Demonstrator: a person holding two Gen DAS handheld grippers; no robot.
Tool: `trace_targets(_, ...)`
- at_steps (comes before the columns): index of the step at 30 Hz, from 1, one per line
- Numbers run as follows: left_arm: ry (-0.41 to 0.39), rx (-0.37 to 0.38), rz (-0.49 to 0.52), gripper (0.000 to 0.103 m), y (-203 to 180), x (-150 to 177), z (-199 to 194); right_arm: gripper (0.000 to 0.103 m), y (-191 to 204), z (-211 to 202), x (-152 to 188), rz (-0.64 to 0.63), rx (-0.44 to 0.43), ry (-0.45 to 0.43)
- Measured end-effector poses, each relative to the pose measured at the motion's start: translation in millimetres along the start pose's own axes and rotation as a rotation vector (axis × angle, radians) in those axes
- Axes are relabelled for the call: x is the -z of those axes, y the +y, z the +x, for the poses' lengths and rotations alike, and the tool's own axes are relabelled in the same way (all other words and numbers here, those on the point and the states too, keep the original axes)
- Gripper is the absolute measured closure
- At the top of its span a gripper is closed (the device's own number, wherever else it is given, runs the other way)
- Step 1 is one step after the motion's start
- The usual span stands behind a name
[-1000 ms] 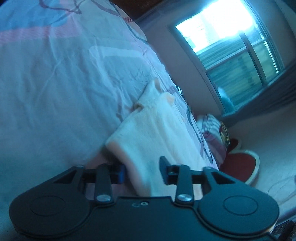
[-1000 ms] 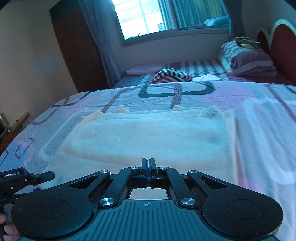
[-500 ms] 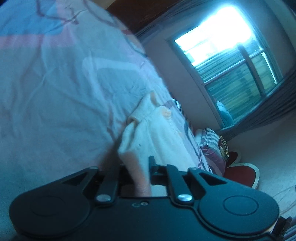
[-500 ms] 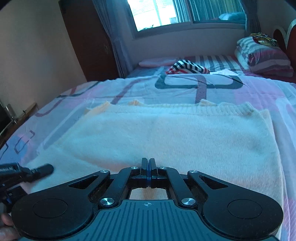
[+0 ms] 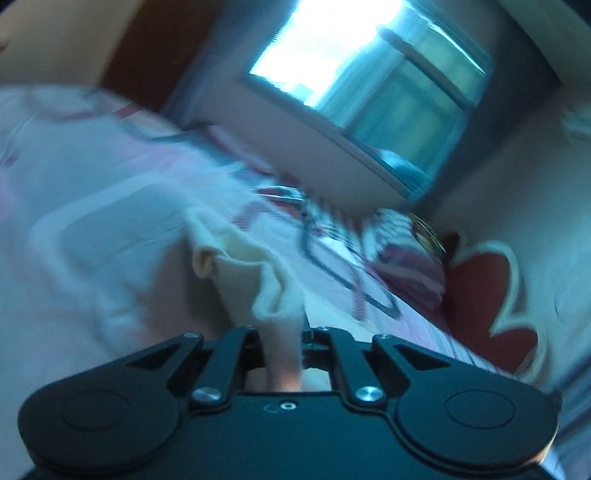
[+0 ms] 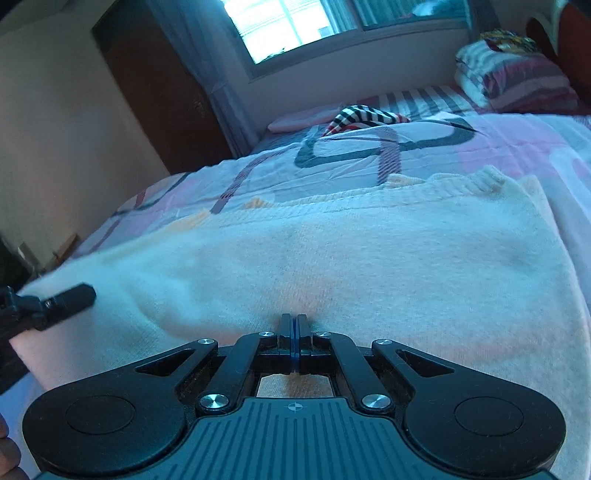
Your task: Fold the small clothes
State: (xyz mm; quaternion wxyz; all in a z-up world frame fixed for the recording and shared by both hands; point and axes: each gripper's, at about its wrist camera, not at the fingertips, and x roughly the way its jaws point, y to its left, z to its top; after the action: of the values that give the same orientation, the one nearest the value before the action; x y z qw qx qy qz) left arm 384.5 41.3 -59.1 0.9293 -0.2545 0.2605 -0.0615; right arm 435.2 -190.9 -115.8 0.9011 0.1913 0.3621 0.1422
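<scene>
Cream knit fills most of what you see: the small sweater (image 6: pixel 369 258) lies spread across the patterned bedspread (image 6: pixel 517 147), its ribbed edge on the far side and its near edge drawn up toward you. Your right gripper (image 6: pixel 294 338) has its two fingers pressed together on that near edge, with a pucker of cloth gathered just in front of the tips. Your left gripper (image 5: pixel 283 338) has closed on a thick bunch of the same sweater (image 5: pixel 258 273); the fabric rises out from between the fingers and folds over itself above them. The left wrist view is tilted and blurred, so the cloth's farther outline is hard to follow there. In the right wrist view, the left gripper's black finger (image 6: pixel 70 297) shows at the sweater's left corner, with the corner lifted off the bed beside it.

Beyond the sweater, a striped garment (image 6: pixel 365 116) lies bunched farther up the bed, well apart from it. A stack of striped pillows (image 6: pixel 517 74) sits at the head, near the red headboard (image 5: pixel 484 295). A bright window (image 6: pixel 295 22) stands on the far wall, with a dark wooden wardrobe (image 6: pixel 162 92) to its left.
</scene>
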Motion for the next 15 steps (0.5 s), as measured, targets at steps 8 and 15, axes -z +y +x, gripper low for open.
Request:
trace_targets(8, 0.164, 0.138, 0.331, 0.097, -123.2, 36.6, 28.0, 0.103, -83.2, -100.6, -12.4, 0.225, 0.078, -0.190)
trace_targets(15, 0.423, 0.189, 0.465, 0.062, -169.4, 100.3, 56.4, 0.087, -138.0, -150.1, -15.4, 0.365, 0.069, -0.219)
